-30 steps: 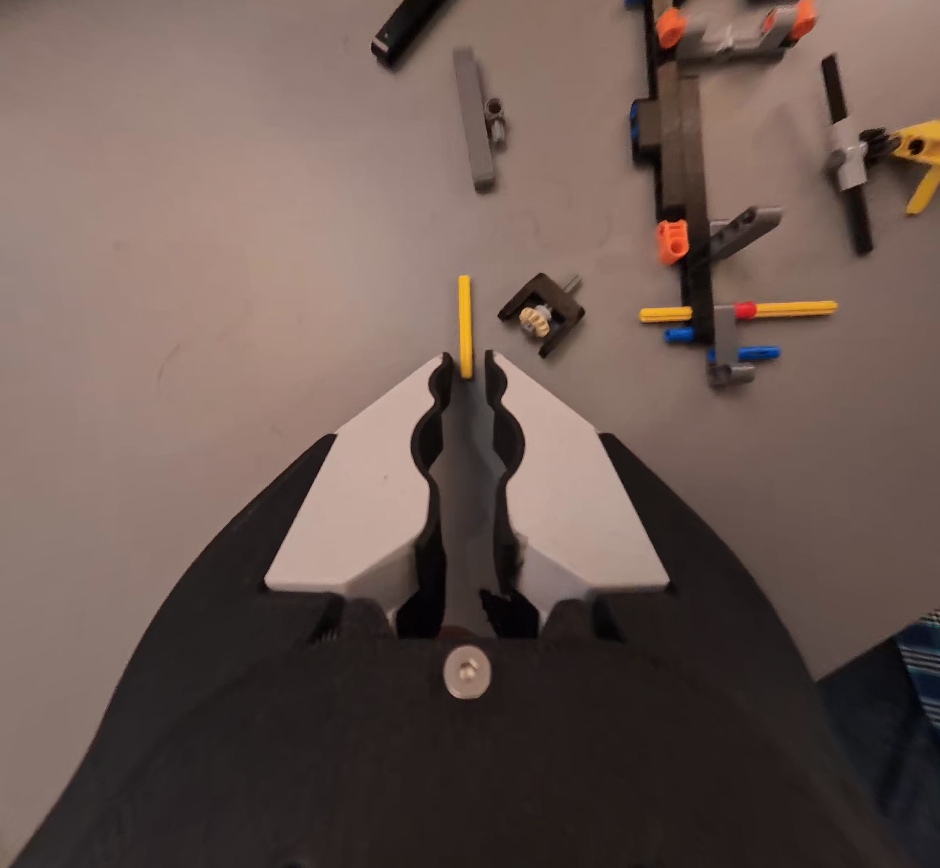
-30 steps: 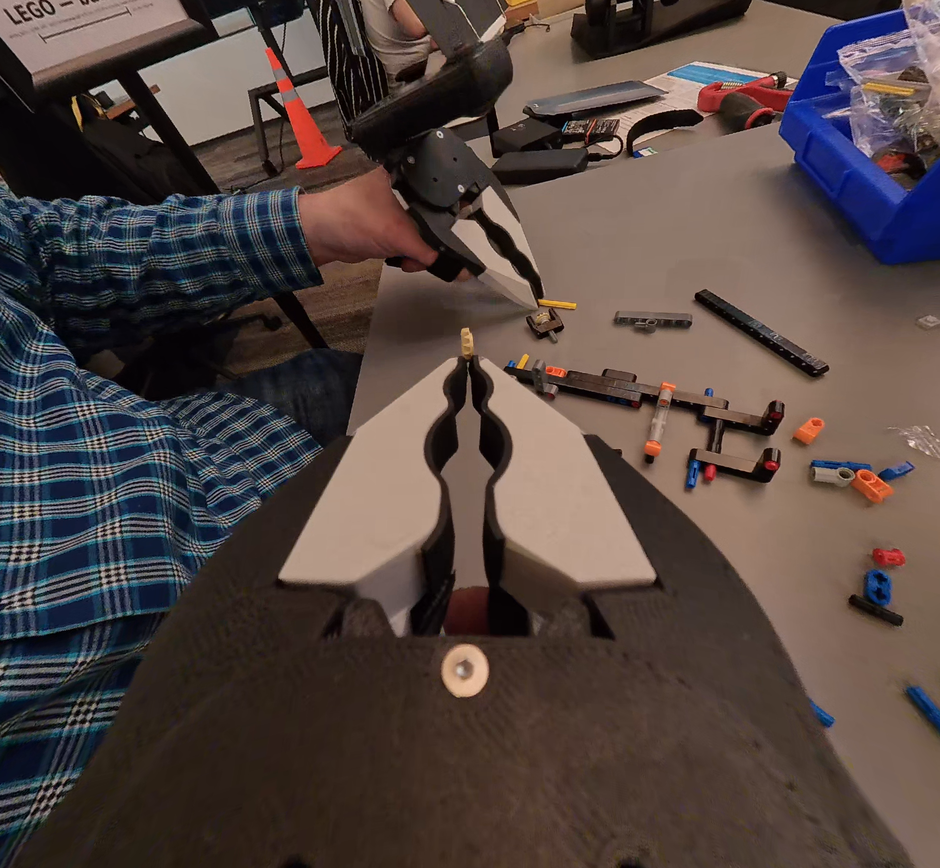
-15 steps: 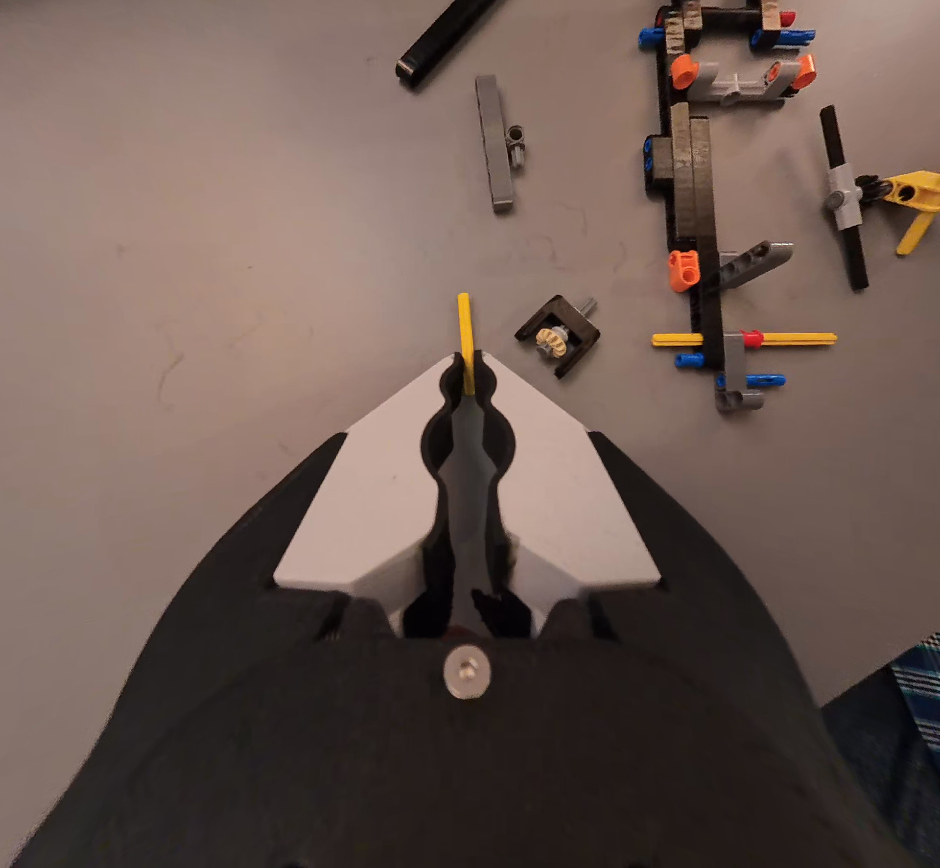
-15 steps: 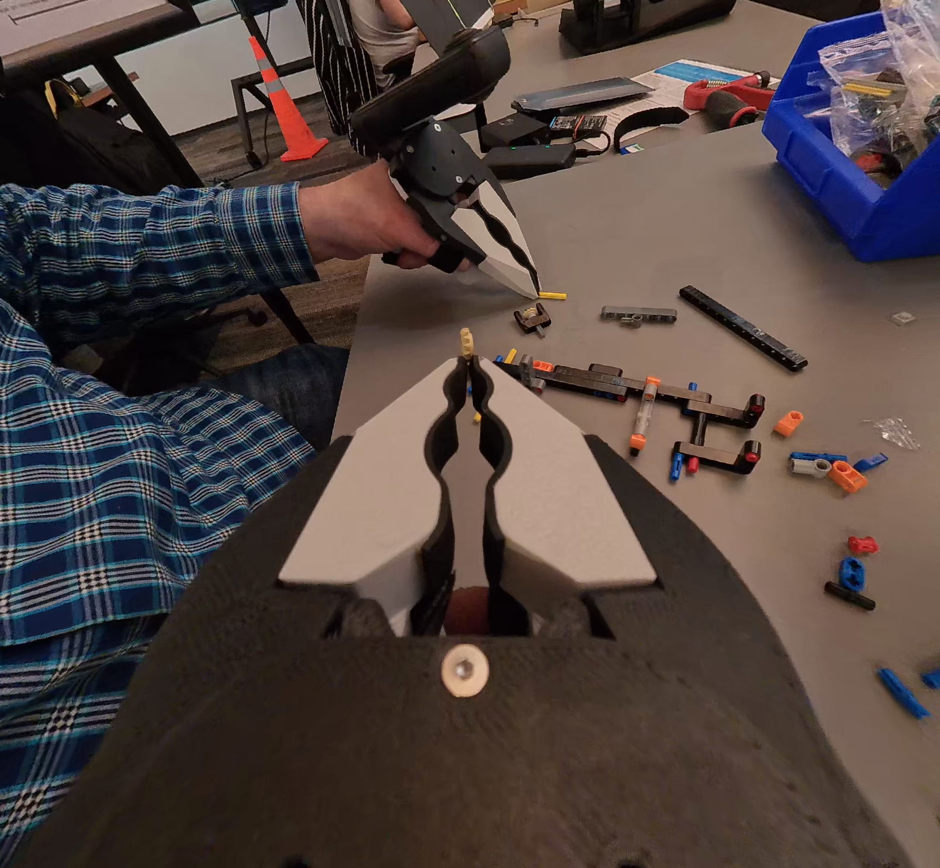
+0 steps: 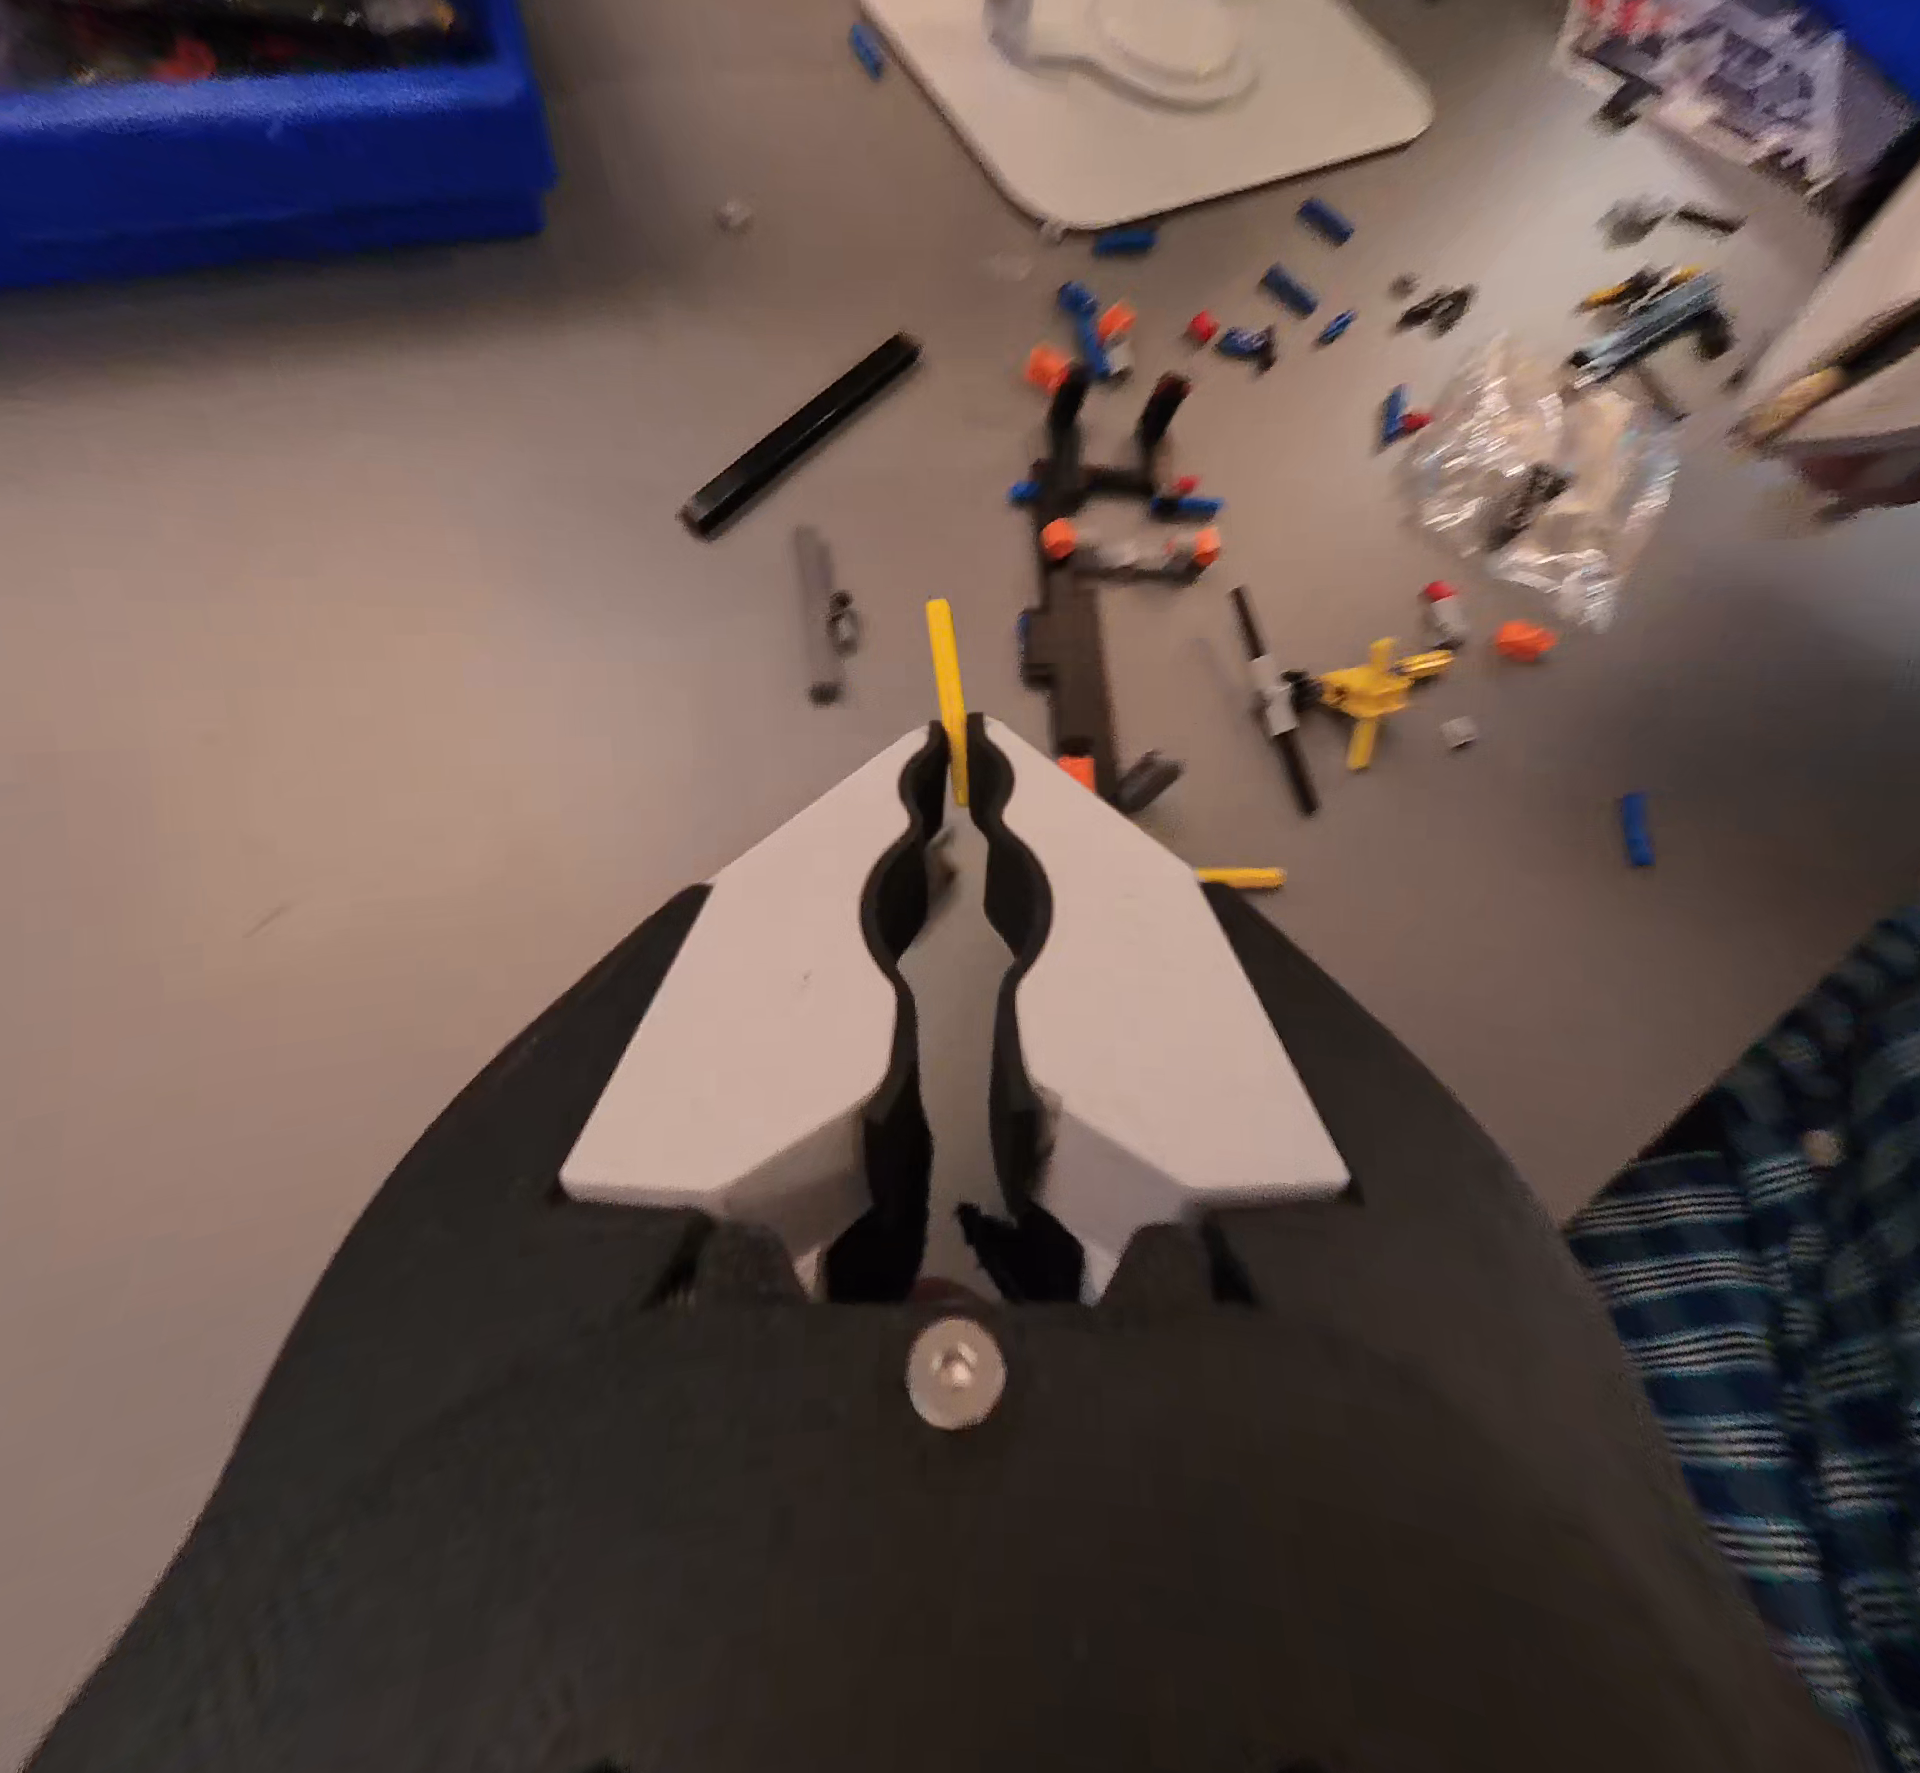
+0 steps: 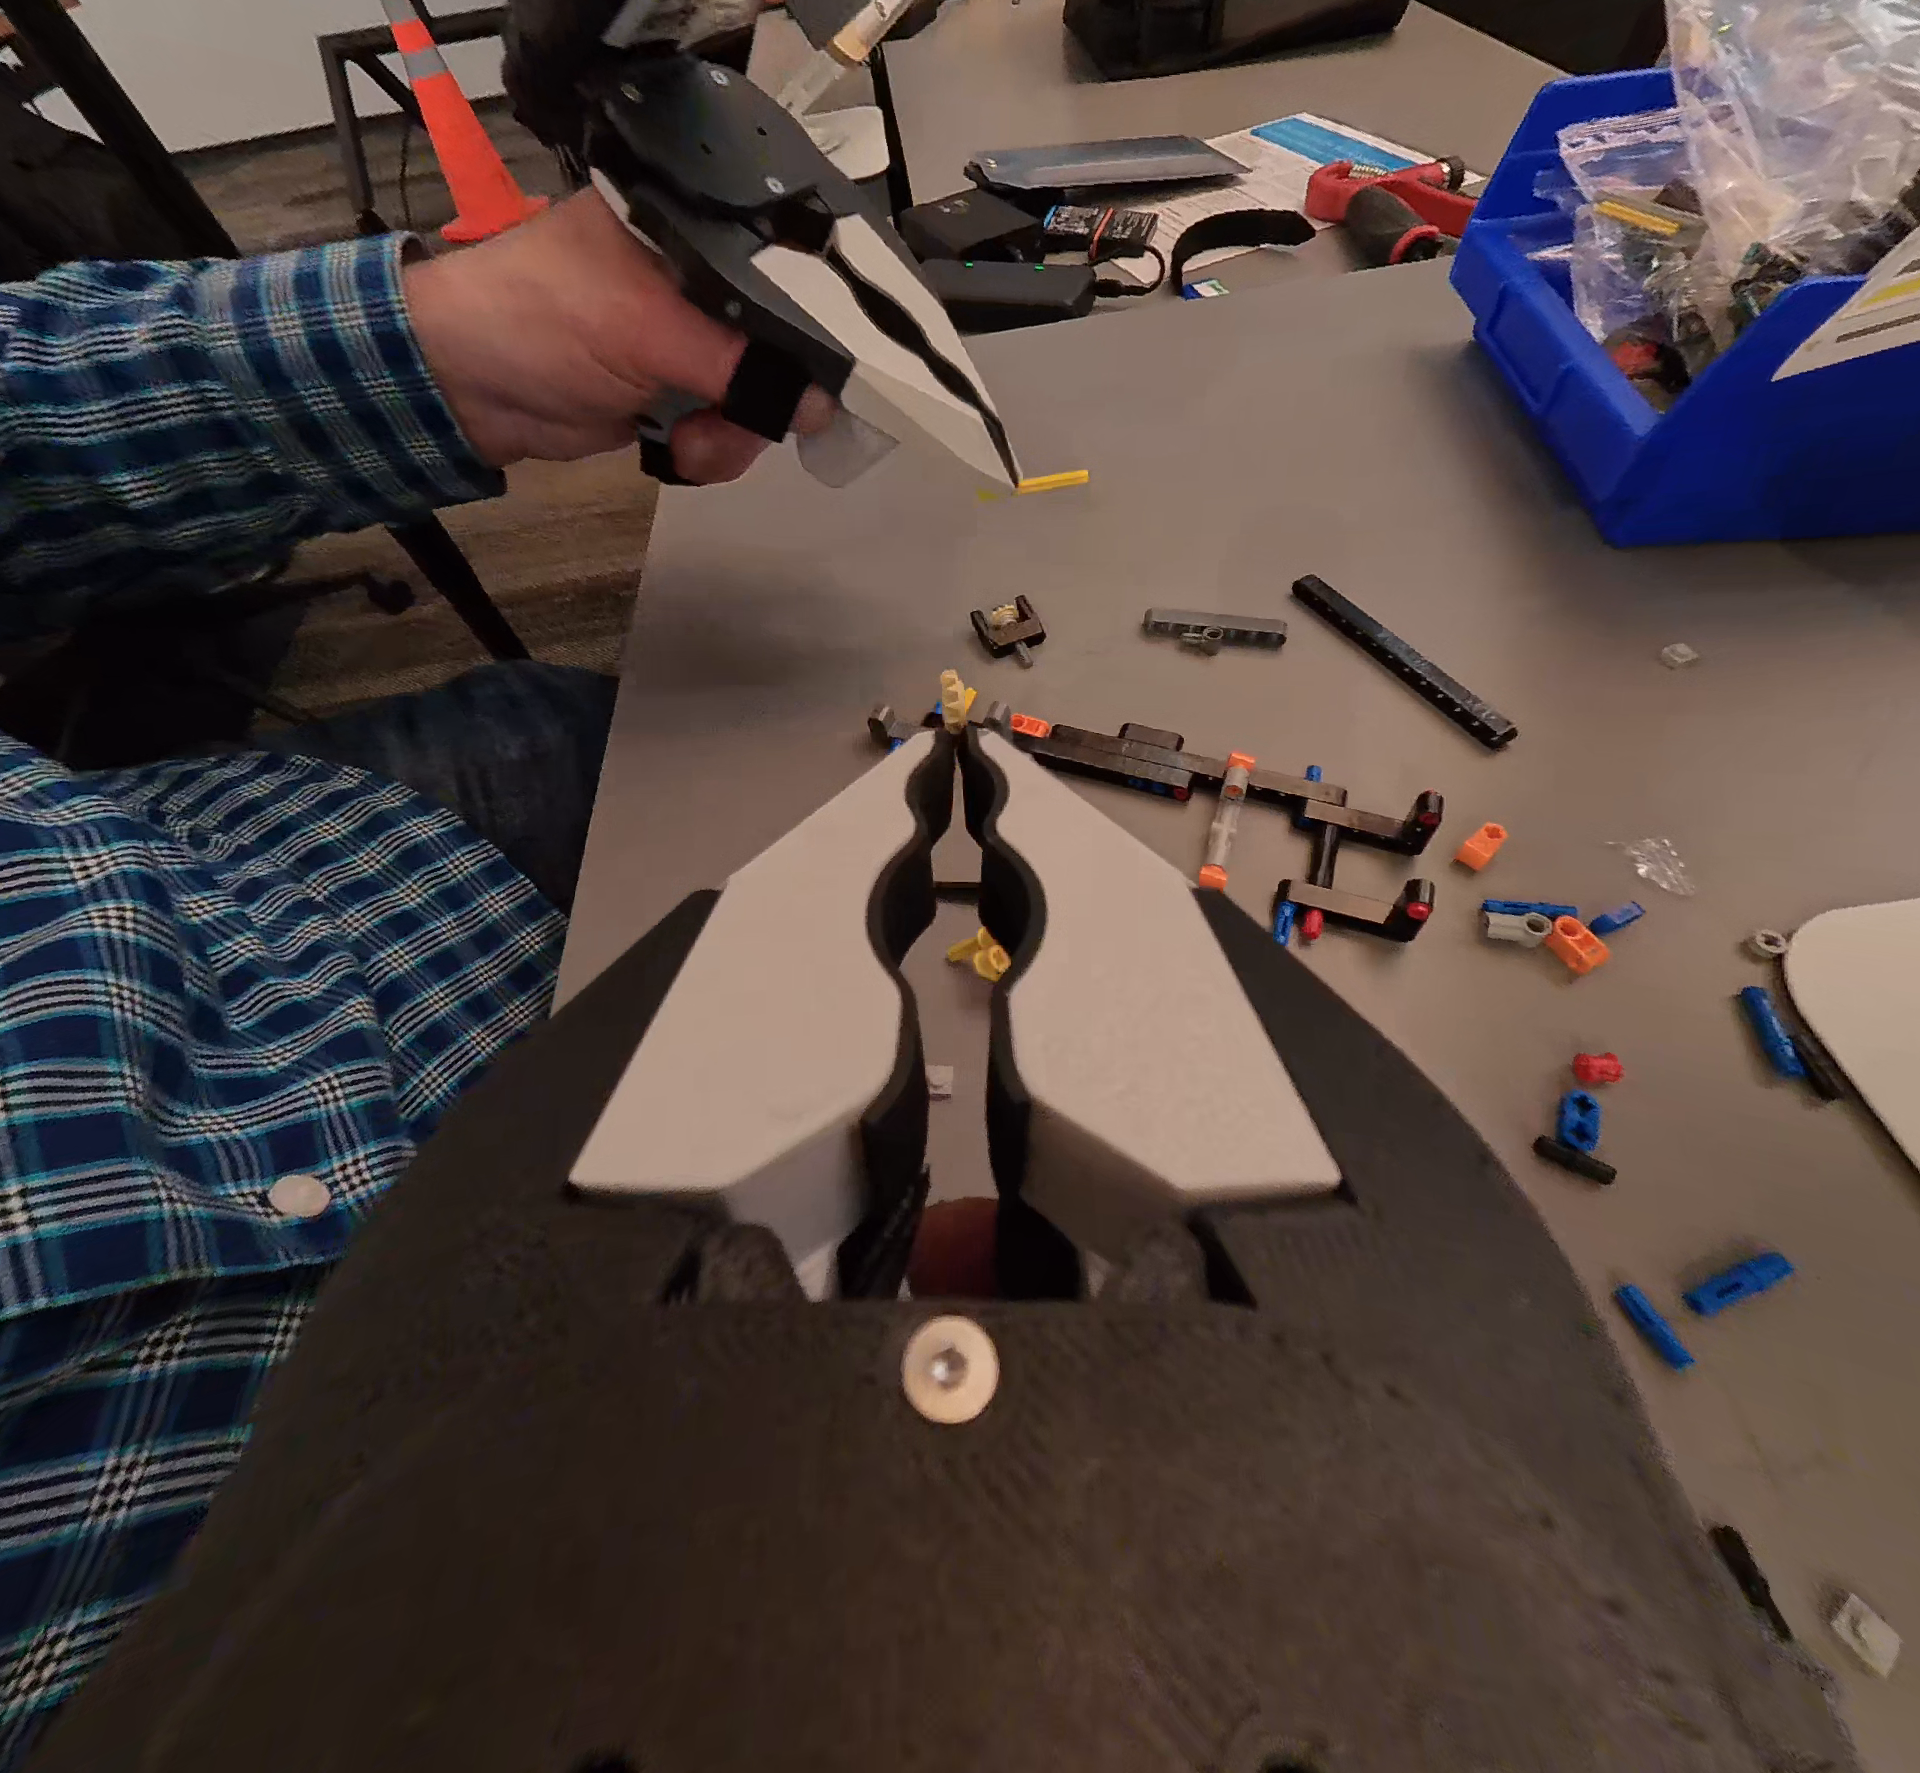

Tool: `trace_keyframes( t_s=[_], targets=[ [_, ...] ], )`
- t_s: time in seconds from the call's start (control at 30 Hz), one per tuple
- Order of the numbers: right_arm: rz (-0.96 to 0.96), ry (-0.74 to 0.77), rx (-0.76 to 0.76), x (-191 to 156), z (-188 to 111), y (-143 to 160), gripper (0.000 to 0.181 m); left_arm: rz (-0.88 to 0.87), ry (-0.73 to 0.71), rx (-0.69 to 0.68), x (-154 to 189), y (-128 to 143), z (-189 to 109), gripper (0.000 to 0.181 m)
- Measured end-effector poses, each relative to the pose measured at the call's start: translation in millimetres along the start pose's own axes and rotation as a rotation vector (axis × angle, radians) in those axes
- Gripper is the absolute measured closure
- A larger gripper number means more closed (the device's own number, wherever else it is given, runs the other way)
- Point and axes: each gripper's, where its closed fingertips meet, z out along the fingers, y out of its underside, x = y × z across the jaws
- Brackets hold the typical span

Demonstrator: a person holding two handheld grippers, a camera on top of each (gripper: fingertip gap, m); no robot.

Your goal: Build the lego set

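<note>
- Blur softens the left wrist view; small parts far across the table (image 5: 312, 736) are hard to tell apart.
- Left hand-held gripper (image 5: 954, 736) is closed on a yellow axle (image 5: 945, 674), lifted clear of the table, the axle sticking out past the tips.
- Right hand-held gripper (image 6: 954, 741) is pinched on a small tan piece (image 6: 950, 686); what it is cannot be made out.
- Black frame (image 6: 1195, 773) of the set lies flat just beyond the right tips, partly hidden by them.
- Loose bracket (image 6: 1006, 624), grey beam (image 6: 1214, 626) and black beam (image 6: 1403, 661) lie apart.
- Bare table stretches between these and the blue bin (image 6: 1683, 414); its near edge runs beside the person's sleeve (image 6: 208, 393).
</note>
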Motion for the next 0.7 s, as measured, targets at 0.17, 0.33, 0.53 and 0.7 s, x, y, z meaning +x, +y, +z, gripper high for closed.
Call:
trace_keyframes(
  t_s=[0.17,0.33,0.53,0.7],
  targets=[
    [-0.024,0.045,-0.007,8,-4,0,0.181,-0.038,0.129,0.092,46,-26,6,0.18],
    [-0.031,0.081,-0.014,17,-8,2,0.181,-0.097,0.245,0.142,84,-37,17,0.18],
    [-0.04,0.111,-0.021,25,-12,4,0.181,-0.141,0.331,0.163,111,-45,28,0.18],
    [-0.036,0.13,-0.022,32,-14,6,0.181,-0.161,0.373,0.162,124,-48,32,0.18]
  ],
)
